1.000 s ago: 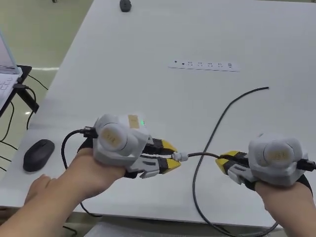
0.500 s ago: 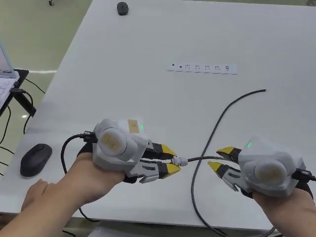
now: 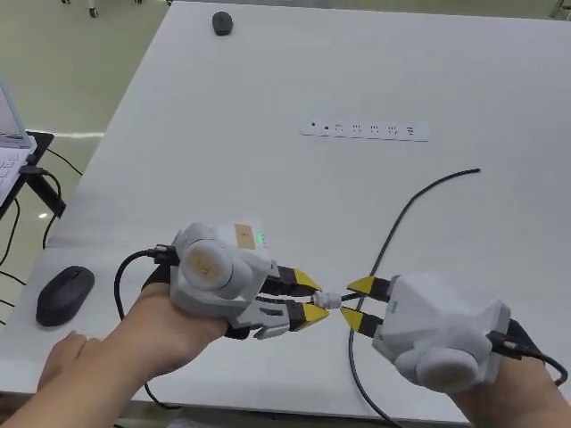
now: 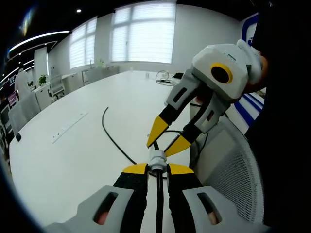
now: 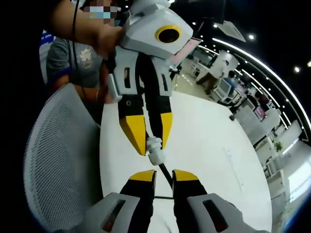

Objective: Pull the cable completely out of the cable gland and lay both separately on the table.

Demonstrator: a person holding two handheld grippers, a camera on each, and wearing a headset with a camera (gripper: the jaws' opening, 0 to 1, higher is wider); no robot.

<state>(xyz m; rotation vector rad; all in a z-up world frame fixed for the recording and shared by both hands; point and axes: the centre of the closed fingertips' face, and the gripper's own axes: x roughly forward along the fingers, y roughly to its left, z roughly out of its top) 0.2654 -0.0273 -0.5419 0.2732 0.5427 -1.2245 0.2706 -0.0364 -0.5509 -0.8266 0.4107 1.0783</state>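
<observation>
A small white cable gland (image 3: 327,300) sits on a long black cable (image 3: 401,214) just above the table's near edge. My left gripper (image 3: 312,297) is shut on the gland, which shows between its yellow tips in the left gripper view (image 4: 157,159). My right gripper (image 3: 357,303) faces it from the right, open, its yellow tips straddling the cable right next to the gland. In the right gripper view the cable (image 5: 166,175) runs through the gap between the jaws to the gland (image 5: 155,150). The rest of the cable loops off the front edge and back up the table.
A white power strip (image 3: 364,130) lies mid-table. One dark mouse (image 3: 64,294) rests near the left front corner, another (image 3: 222,22) at the far edge. A laptop stand with wires stands off the table's left side. A mesh chair (image 5: 58,160) is behind me.
My right gripper let go of the cable, opened, and moved left along it until its tips reached the gland. The left gripper kept its hold on the gland.
</observation>
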